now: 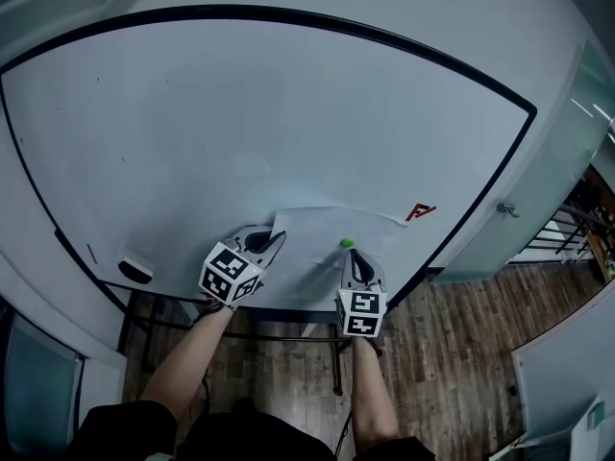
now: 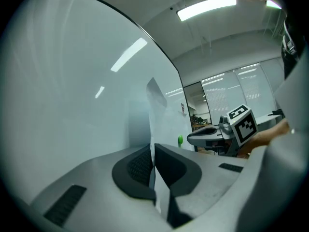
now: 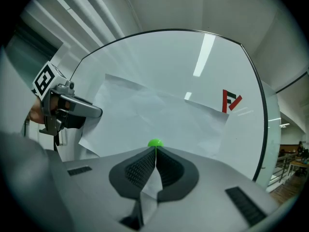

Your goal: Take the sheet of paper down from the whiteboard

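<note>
A white sheet of paper (image 1: 317, 243) hangs low on the whiteboard (image 1: 240, 123), with a green magnet (image 1: 347, 243) on its lower right part. My left gripper (image 1: 279, 241) is at the sheet's left edge. In the left gripper view its jaws (image 2: 153, 148) are shut on that edge, and the paper (image 2: 157, 105) stands away from the board. My right gripper (image 1: 352, 255) is just below the magnet. In the right gripper view its jaws (image 3: 155, 152) are shut on the paper's (image 3: 159, 112) bottom edge, right under the green magnet (image 3: 155, 143).
A red-and-black mark (image 1: 420, 212) sits on the board beside the sheet's upper right corner. A board eraser (image 1: 135, 270) rests at the lower left of the board. Below the board runs a black metal frame (image 1: 240, 334) over wood flooring (image 1: 452, 353).
</note>
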`<state>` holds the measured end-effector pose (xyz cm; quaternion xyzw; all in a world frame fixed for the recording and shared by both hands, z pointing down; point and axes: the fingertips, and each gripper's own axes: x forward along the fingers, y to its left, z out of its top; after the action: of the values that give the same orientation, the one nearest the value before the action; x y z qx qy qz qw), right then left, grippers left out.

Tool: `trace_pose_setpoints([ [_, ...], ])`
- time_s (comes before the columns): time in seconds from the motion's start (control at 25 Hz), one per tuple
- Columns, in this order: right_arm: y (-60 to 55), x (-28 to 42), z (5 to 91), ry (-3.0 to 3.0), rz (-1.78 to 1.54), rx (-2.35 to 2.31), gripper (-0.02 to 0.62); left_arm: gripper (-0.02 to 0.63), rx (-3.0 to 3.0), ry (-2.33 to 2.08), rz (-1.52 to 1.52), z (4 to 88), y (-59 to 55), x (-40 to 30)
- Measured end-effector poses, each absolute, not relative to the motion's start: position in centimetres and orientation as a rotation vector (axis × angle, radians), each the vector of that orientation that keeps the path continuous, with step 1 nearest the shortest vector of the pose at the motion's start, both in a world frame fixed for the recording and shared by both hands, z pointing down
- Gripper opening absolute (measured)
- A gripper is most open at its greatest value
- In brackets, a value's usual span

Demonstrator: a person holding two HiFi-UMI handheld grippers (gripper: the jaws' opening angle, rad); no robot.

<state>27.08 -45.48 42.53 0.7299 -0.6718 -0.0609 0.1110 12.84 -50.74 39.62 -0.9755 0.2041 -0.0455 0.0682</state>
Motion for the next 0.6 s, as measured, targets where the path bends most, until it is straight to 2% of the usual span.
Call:
trace_pose_setpoints([
  [0.52,-46.0,26.2,42.6,-1.956,-0.174,2.186,0.033,0.021,-2.967,0.592,-0.148,41.3,-50.6,12.4],
  [0.56,-46.2,26.2,42.7,-1.950,-0.168,2.189,0.053,0.021,-2.966,0.585,-0.148,41.4,-50.6,12.4],
  [0.6,-46.5,26.2,42.8,-1.946,-0.162,2.191,0.109,0.021,-2.964,0.579,-0.148,41.4,-50.6,12.4],
])
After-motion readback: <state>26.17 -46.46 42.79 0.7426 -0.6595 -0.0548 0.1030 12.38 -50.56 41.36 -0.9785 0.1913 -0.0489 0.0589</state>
